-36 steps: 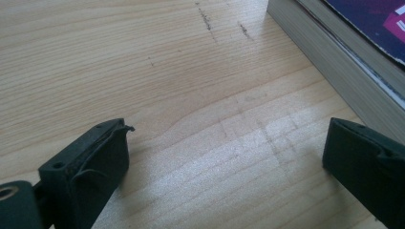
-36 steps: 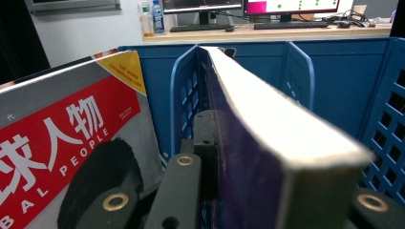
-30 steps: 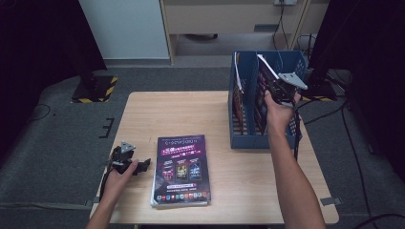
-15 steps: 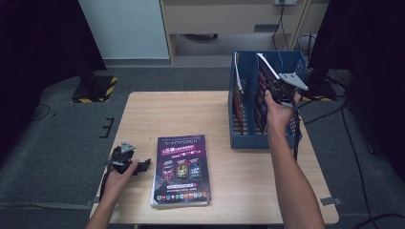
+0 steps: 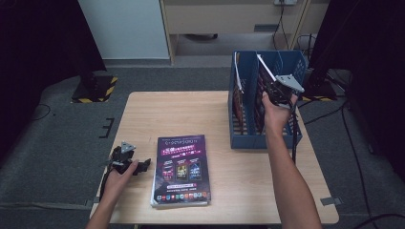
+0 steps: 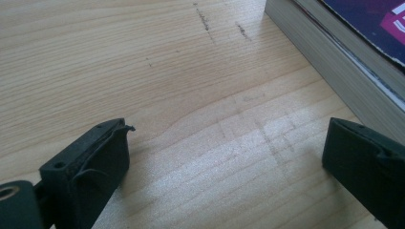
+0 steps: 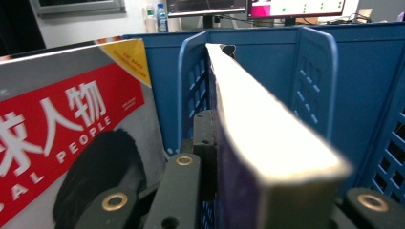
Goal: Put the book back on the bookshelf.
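Thick book (image 7: 267, 143) sits clamped between the right tongs (image 7: 267, 200), seemingly inside the blue rack (image 7: 320, 81).

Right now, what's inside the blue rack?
The rack holds upright magazines: one red-covered, and a thick one that the right gripper clamps. The rack's floor is hidden.

The wooden tabletop (image 5: 191, 114) bears a purple magazine stack (image 5: 181, 169) by its near edge and a blue file rack (image 5: 246, 136) along its right edge.
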Action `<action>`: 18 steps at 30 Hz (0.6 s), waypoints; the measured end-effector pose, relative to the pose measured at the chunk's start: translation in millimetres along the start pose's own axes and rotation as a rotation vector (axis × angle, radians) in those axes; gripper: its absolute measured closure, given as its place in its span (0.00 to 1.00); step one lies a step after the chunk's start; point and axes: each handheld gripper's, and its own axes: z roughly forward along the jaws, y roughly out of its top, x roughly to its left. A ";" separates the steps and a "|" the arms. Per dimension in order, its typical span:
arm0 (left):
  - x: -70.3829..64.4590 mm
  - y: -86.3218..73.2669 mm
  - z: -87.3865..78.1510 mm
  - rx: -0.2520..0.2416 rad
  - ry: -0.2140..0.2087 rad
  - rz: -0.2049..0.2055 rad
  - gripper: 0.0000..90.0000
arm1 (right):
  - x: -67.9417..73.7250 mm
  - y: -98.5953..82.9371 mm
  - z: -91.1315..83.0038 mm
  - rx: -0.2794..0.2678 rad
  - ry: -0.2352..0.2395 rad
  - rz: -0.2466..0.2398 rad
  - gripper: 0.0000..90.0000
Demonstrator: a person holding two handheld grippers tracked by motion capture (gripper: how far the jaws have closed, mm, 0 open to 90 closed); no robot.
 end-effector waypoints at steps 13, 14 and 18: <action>-0.2 0.0 0.1 -0.001 -0.002 0.002 0.02 | 0.9 0.9 -0.9 0.027 0.031 -0.017 0.90; -0.2 0.0 0.1 -0.001 -0.002 0.002 0.02 | 0.5 1.1 -1.2 0.028 0.029 -0.017 0.91; -0.2 0.0 0.1 -0.001 -0.003 0.003 0.02 | 0.0 1.5 -2.0 0.022 0.017 -0.024 0.92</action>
